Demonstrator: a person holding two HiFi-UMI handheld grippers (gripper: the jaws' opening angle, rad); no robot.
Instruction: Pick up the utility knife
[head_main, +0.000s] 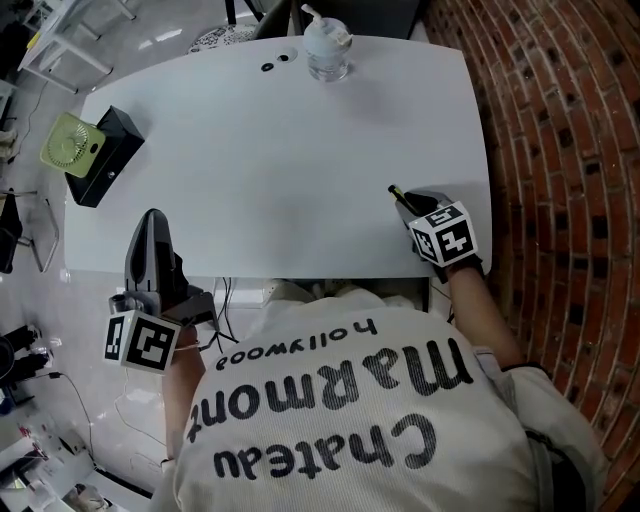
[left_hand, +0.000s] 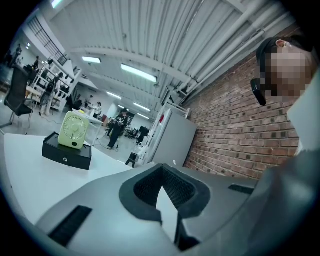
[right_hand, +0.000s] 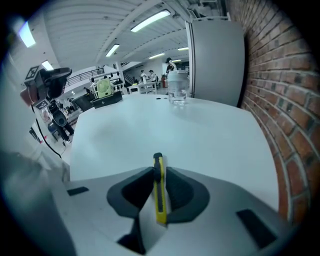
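Observation:
The utility knife (right_hand: 159, 195) is yellow with a black slider and stands on its edge between the pads of my right gripper (right_hand: 158, 172). Both pads lie against its sides, and its black tip pokes out past them. In the head view the right gripper (head_main: 412, 205) sits near the right front corner of the white table (head_main: 280, 170), tilted down, with the knife's dark end (head_main: 396, 193) showing ahead of it. My left gripper (head_main: 152, 222) hovers over the table's near left edge, held level, its jaws meeting at the tips (left_hand: 162, 167) with nothing in them.
A pale green fan (head_main: 68, 143) on a black box (head_main: 108, 155) stands at the table's left edge. A clear plastic bottle (head_main: 327, 50) is at the far edge, with two small dark spots beside it. A brick wall (head_main: 560, 150) runs close along the right side.

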